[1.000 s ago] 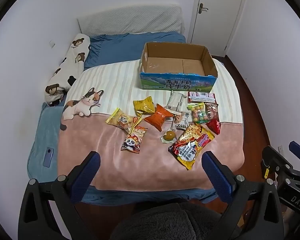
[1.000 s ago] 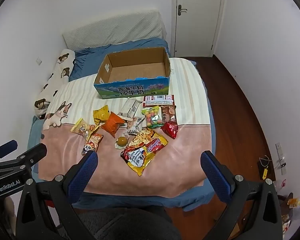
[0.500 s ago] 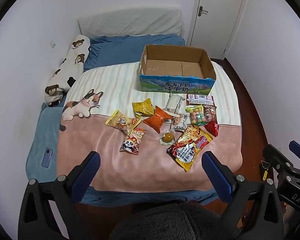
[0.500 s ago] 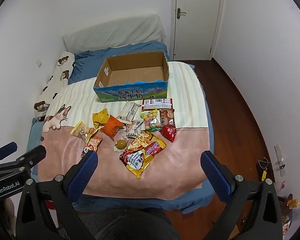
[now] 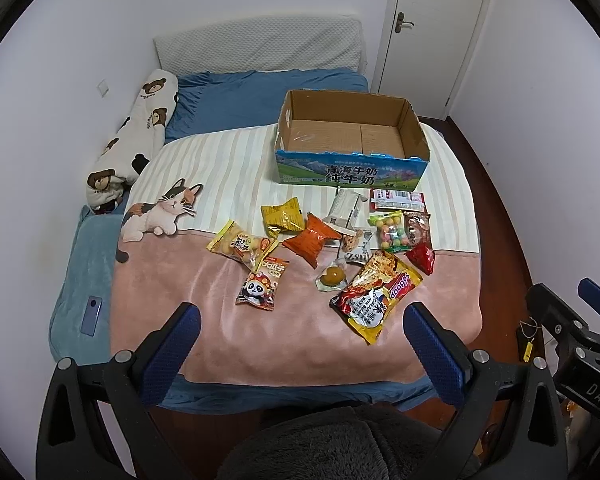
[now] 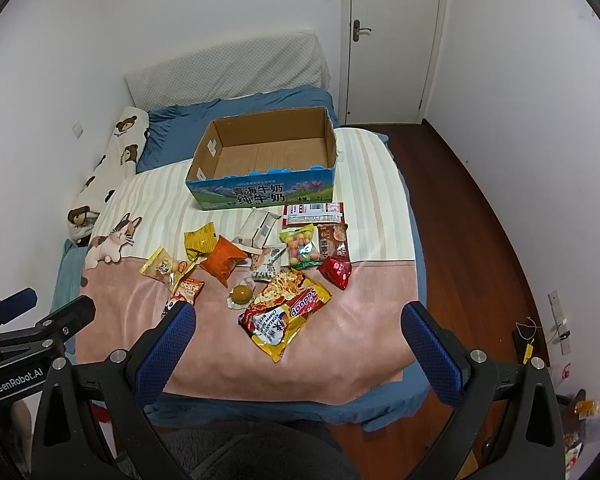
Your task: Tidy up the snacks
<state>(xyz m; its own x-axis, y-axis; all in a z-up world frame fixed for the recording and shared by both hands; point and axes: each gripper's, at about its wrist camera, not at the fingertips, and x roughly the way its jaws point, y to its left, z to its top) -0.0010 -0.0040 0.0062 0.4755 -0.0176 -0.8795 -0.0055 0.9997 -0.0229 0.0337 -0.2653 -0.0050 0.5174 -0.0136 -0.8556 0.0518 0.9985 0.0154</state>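
Note:
Several snack packets lie scattered on the bed's pink blanket (image 5: 220,320): a big noodle bag (image 5: 374,296) (image 6: 286,314), an orange packet (image 5: 310,238) (image 6: 222,260), a panda packet (image 5: 262,284), a candy bag (image 5: 390,232) (image 6: 302,248). Behind them stands an empty cardboard box (image 5: 350,170) (image 6: 260,194) with a blue printed front. My left gripper (image 5: 300,328) hangs open above the bed's near edge, short of the snacks. My right gripper (image 6: 298,326) is open too, with nothing between its fingers.
A bear-print bolster (image 5: 132,140) and a grey pillow (image 5: 260,46) lie at the bed's far left and head. A phone (image 5: 91,315) rests on the blue sheet at left. Wooden floor (image 6: 472,220) and a closed door (image 6: 392,40) are to the right.
Both grippers have drawn back and risen slightly, so the bed and snacks look a little smaller and lower in view. Nothing on the bed has moved.

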